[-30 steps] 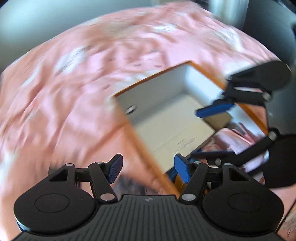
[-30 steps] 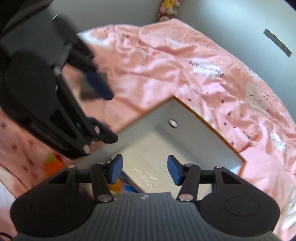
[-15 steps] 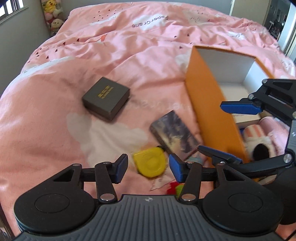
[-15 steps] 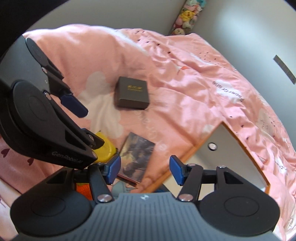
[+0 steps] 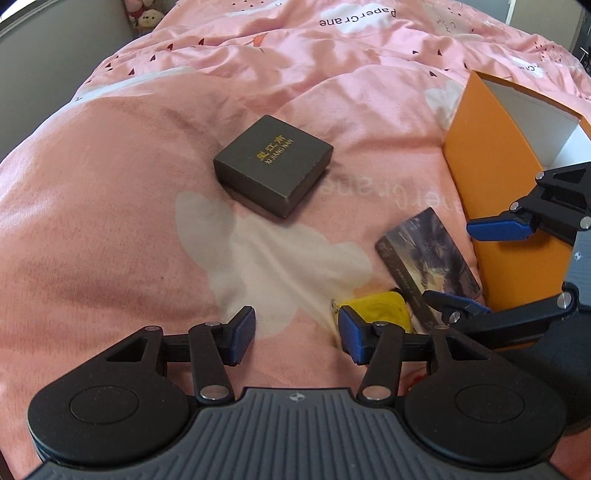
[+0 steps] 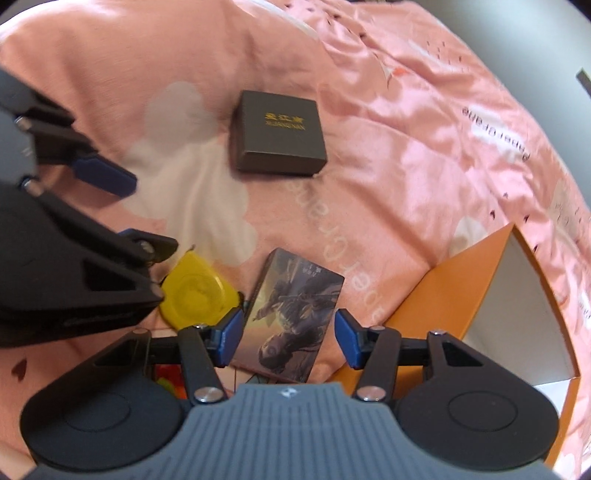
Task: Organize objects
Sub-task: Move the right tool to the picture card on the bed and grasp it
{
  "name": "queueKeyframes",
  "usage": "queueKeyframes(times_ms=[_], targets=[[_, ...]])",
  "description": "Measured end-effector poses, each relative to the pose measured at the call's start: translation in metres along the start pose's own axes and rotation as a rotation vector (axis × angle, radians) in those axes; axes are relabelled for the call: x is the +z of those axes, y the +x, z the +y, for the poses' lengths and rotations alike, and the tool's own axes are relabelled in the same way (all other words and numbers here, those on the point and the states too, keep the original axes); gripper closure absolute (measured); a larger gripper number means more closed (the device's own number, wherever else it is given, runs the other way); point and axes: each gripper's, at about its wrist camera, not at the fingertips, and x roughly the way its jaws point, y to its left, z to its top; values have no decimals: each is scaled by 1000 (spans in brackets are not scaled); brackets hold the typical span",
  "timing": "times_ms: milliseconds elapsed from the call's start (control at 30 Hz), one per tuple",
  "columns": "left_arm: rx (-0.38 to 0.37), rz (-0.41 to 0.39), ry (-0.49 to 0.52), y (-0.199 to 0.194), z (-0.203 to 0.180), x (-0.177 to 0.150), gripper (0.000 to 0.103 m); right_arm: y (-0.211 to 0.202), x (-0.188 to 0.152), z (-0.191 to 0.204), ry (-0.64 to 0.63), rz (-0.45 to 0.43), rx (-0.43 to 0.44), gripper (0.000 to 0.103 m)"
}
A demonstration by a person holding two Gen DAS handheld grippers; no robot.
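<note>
On the pink duvet lie a dark grey box with gold lettering point(image 5: 273, 162) point(image 6: 280, 138), a flat picture-printed card box point(image 5: 428, 258) point(image 6: 295, 314) and a yellow round case point(image 5: 380, 308) point(image 6: 195, 291). An orange box with a white inside point(image 5: 491, 155) point(image 6: 461, 291) stands open to their right. My left gripper point(image 5: 297, 336) point(image 6: 129, 210) is open over bare duvet, its right finger just beside the yellow case. My right gripper point(image 6: 289, 338) point(image 5: 480, 264) hovers over the card box. Its jaws are closing with the card box's near end between them, and the pads are not pressing on it.
The pink duvet point(image 5: 110, 221) is rumpled, with white cloud prints. Plush toys point(image 5: 147, 18) sit at the far corner by a grey wall. Something red and green point(image 6: 170, 380) shows under my right gripper's left finger. The two grippers stand close side by side.
Both views swung away from the orange box's inside to the duvet left of it. Both grippers came down toward the yellow case and the card box. The left jaws narrowed.
</note>
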Motion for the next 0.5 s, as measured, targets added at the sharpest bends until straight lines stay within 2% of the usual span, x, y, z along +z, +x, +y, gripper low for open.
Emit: queueKeyframes(times_ms=[500], targets=[[-27, 4, -62, 13, 18, 4, 41, 37, 22, -13, 75, 190, 85, 44]])
